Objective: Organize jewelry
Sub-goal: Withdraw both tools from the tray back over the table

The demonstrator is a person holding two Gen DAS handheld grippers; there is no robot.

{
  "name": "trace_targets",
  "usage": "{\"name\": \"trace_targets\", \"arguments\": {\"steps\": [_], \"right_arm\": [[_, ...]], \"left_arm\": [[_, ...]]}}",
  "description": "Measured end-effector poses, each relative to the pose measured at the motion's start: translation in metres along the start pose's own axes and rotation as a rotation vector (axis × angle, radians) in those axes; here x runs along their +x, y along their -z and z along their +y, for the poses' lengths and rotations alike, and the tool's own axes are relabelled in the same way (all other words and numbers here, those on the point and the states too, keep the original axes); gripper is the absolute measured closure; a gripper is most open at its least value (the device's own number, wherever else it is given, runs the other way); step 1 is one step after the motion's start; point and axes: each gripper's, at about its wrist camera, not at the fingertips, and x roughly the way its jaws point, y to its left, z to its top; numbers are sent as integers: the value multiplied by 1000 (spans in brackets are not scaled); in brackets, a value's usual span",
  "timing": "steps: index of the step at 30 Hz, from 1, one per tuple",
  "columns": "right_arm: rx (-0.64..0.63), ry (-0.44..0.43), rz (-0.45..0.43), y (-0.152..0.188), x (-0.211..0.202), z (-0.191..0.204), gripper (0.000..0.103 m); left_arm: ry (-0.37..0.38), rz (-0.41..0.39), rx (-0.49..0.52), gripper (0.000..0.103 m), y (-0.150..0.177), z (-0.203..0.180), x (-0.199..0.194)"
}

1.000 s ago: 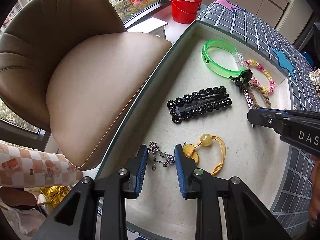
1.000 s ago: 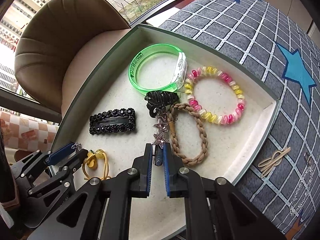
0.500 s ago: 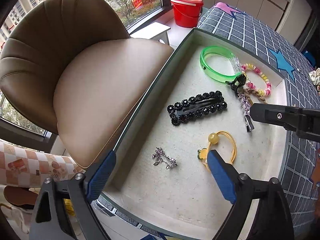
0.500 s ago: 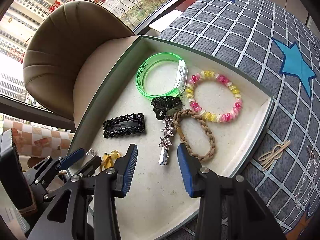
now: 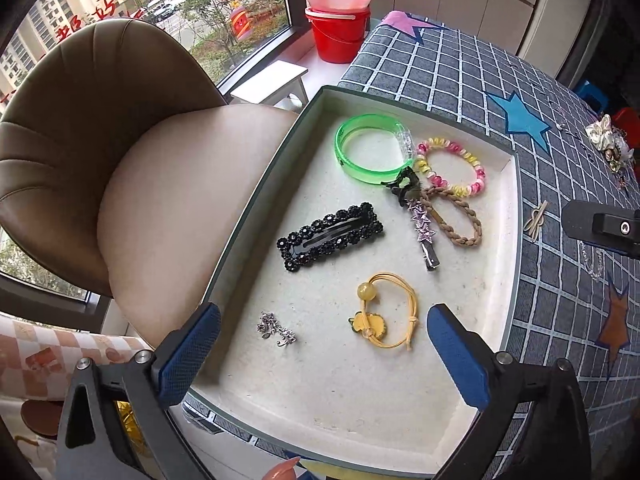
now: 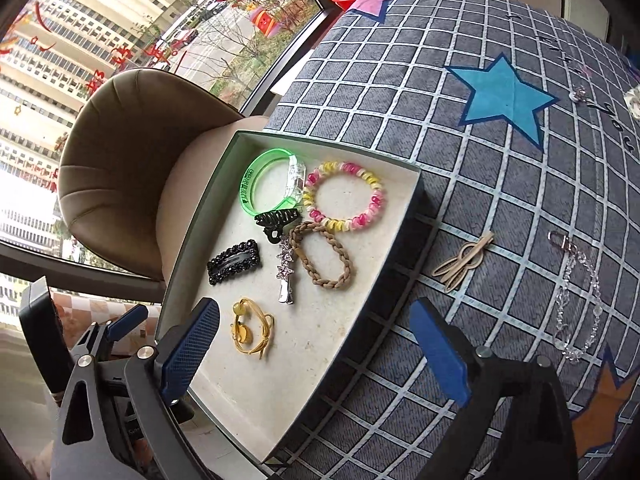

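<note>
The shallow white tray [image 5: 256, 200] holds a small silver chain piece [image 5: 276, 329], a yellow hair tie [image 5: 384, 316], a black flower clip [image 5: 330, 236], a star clip [image 5: 422, 228], a green bangle [image 5: 360, 152], a pink-yellow coil bracelet [image 5: 452, 164] and a braided brown tie [image 5: 456, 220]. My left gripper [image 5: 322, 320] hovers above the tray's near end, its jaws opening wide and empty, the chain piece lying free below. My right gripper [image 6: 314, 308] hangs over the tray's right rim [image 6: 400, 248], jaws opening, empty; the star clip [image 6: 286, 272] lies loose.
On the checked star cloth right of the tray lie a beige hairpin [image 6: 464, 260] and a clear bead chain [image 6: 576, 292]. A brown chair [image 5: 120, 140] stands against the tray's left side. A red bucket [image 5: 336, 36] sits by the window.
Both grippers let go and opened wide: the left released the silver chain piece, the right the star clip. Both rose and drew back, the right sliding toward the cloth.
</note>
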Motion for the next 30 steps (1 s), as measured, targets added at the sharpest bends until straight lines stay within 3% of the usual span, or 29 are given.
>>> {"name": "trace_targets", "arguments": {"steps": [7,14,25,30], "right_arm": [[67,202,-2,7,-25,-62,6],[95,375,29,14,-20,-118,6],[-28,461,55,8,13,-136,7],[-82,465,41,12,14,-136,18]], "left_arm": [[46,-27,144,0,-16,-64,-10],[74,-43,262,0,-24,-121,-12],[103,-32,348,0,-30,-172,2],[112,-32,388,2,-34,-188,9]]}}
